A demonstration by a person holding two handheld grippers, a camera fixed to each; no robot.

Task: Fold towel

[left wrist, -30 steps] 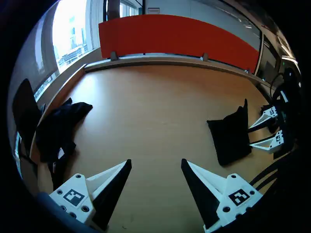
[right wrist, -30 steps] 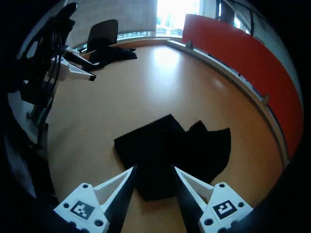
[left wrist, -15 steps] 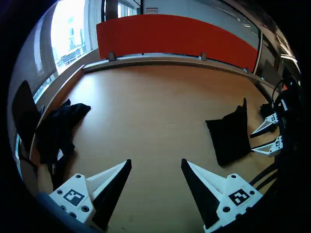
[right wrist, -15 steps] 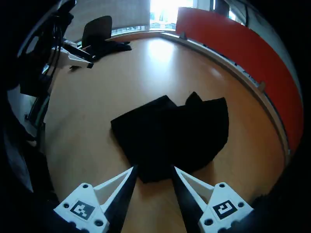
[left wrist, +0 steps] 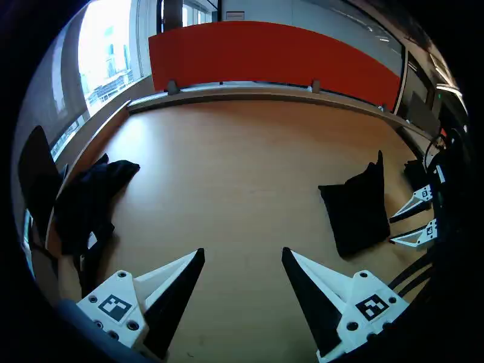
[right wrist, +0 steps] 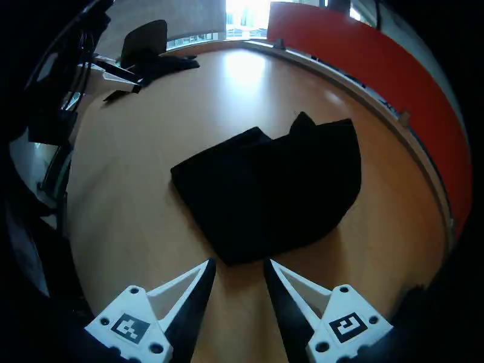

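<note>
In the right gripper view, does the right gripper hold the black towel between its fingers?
No: the right gripper stands open, and the black towel lies on the wooden table just ahead of its fingertips, not clamped.

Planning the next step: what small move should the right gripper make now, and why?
Probably ease the right gripper forward and pinch the near corner of the black towel: its fingers stand open short of it, and the far edge bunches into a peak, so the fold looks unfinished.
</note>
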